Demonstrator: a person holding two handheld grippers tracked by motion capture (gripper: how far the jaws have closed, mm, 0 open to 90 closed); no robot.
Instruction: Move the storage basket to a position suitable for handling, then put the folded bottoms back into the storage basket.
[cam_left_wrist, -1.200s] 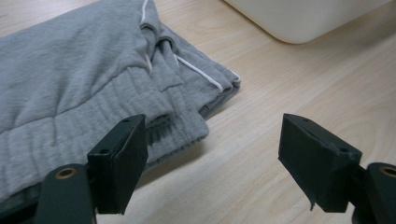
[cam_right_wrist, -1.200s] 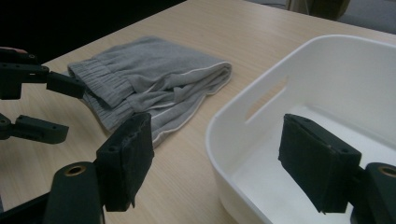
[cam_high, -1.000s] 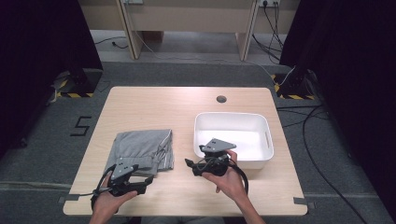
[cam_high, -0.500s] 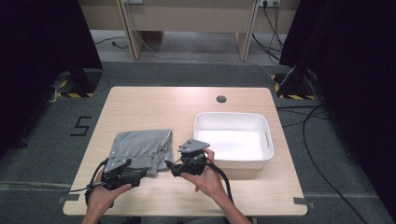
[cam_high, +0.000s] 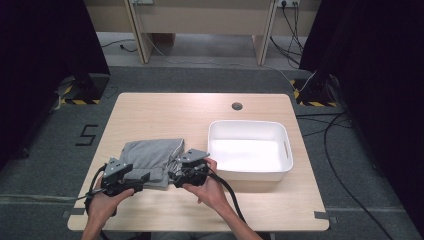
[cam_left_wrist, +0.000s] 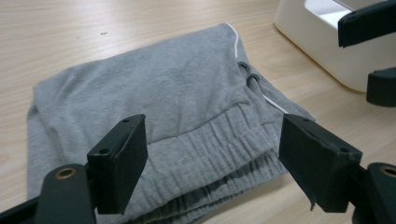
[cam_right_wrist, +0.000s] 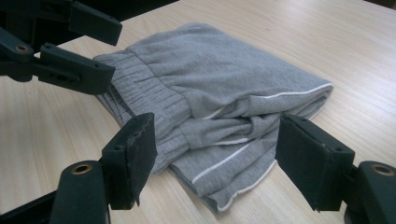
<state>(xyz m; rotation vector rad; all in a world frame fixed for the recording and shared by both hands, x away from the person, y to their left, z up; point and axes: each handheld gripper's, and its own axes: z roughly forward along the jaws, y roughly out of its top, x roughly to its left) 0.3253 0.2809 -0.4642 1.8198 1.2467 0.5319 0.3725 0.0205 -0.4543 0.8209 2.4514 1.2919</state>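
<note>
Folded grey shorts (cam_high: 150, 157) lie near the table's (cam_high: 165, 115) front-left corner. Left gripper (cam_high: 142, 178) and right gripper (cam_high: 175, 176) flank their near edge; the left's jaws stand wide and the right's, wide too, have just been closing, nothing gripped.

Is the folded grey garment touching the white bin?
Apart. The left gripper view shows a strip of bare table between the folded grey garment and the white bin; the high view shows the same gap.
</note>
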